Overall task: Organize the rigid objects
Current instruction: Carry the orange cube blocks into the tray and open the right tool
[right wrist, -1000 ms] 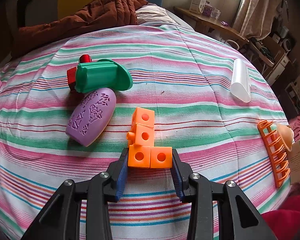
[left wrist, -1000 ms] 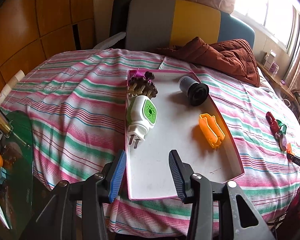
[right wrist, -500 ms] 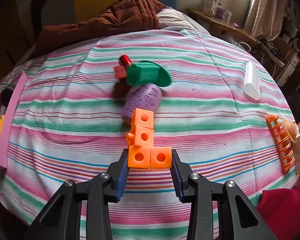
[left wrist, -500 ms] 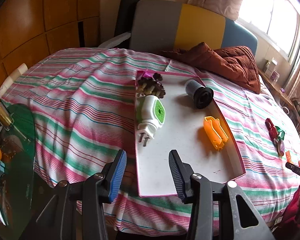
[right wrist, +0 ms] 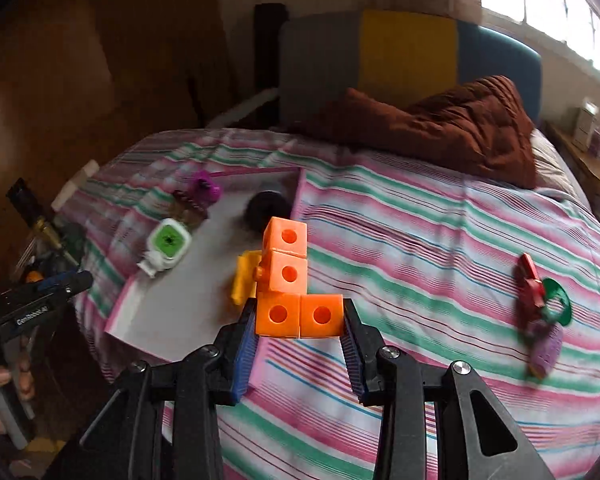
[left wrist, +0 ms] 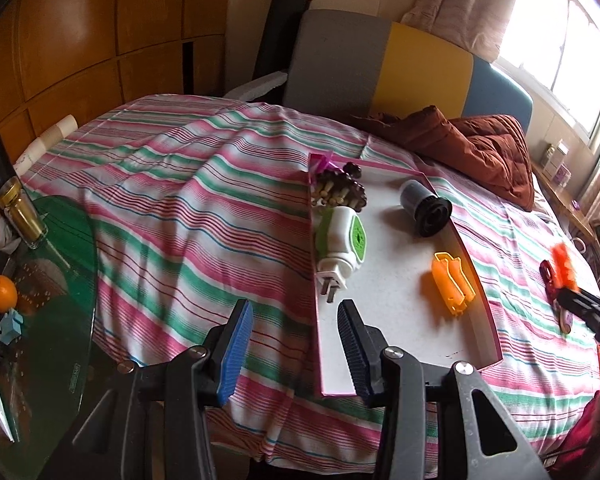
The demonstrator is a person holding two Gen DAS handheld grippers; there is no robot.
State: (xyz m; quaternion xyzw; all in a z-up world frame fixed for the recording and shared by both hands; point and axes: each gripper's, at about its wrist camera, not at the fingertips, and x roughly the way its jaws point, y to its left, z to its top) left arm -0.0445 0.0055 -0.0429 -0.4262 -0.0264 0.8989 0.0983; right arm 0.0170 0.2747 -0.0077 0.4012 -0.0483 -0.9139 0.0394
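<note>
The orange block cluster (right wrist: 296, 292) is pinched in the right tool (right wrist: 299, 354), carried above the bed. The tray (right wrist: 180, 308), ahead and left, should be reached squarely before release. The left tool (left wrist: 296, 354) is spread, idle.
</note>
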